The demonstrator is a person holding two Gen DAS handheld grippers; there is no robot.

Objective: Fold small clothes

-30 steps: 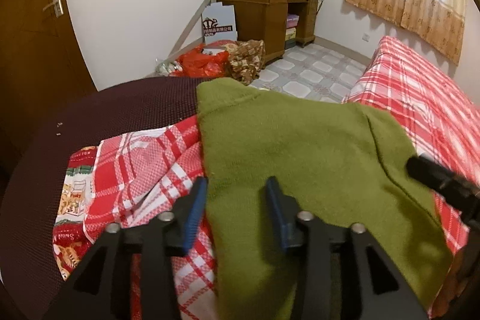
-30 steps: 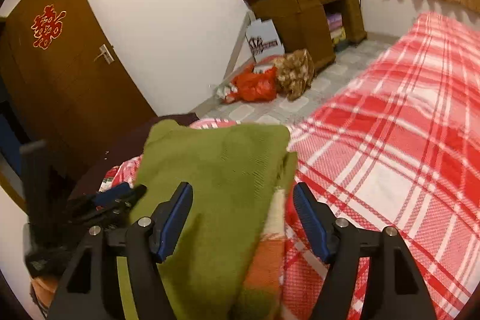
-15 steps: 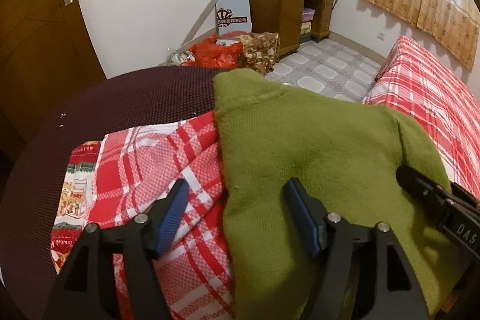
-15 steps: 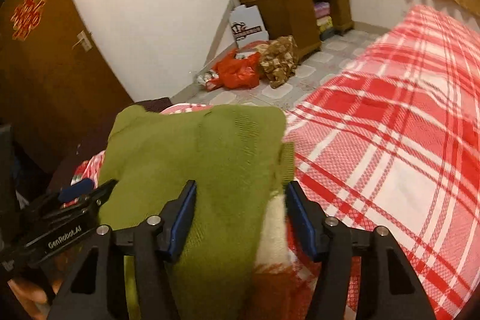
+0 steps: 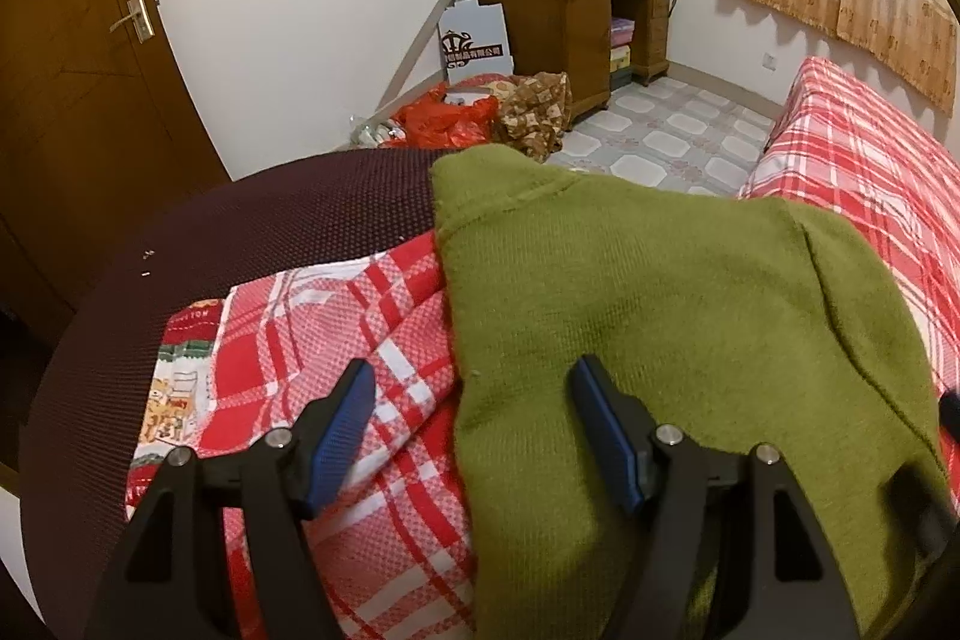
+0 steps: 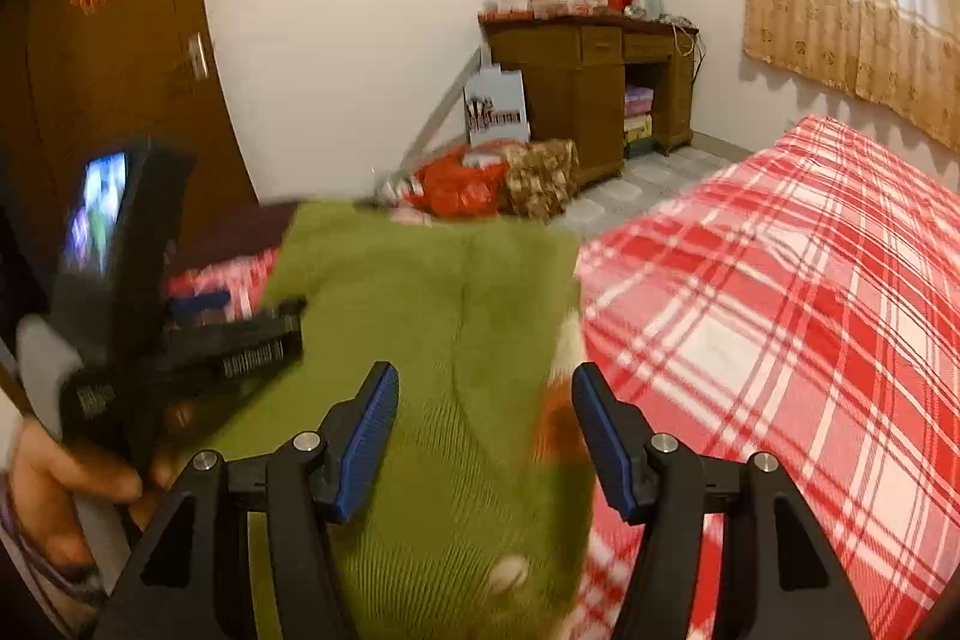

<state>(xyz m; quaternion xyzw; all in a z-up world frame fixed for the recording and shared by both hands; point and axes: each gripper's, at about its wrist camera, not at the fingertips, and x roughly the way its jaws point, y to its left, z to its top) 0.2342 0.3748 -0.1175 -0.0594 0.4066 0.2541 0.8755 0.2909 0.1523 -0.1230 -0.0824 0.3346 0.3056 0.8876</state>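
A folded olive-green knit garment lies on top of a red-and-white checked garment, both on a dark round surface. My left gripper is open and empty, just above the green garment's left edge. In the right wrist view the green garment lies below my right gripper, which is open and empty. An orange and white patch shows at the garment's right edge. The left gripper body, held in a hand, shows at the left of that view.
A bed with a red plaid cover lies to the right. A wooden desk with boxes on it stands at the far wall, with red and brown bags on the tiled floor. A brown door is at the left.
My left gripper has opened wider and drawn back from the green garment. My right gripper has moved back and up. The green garment stays where it lies.
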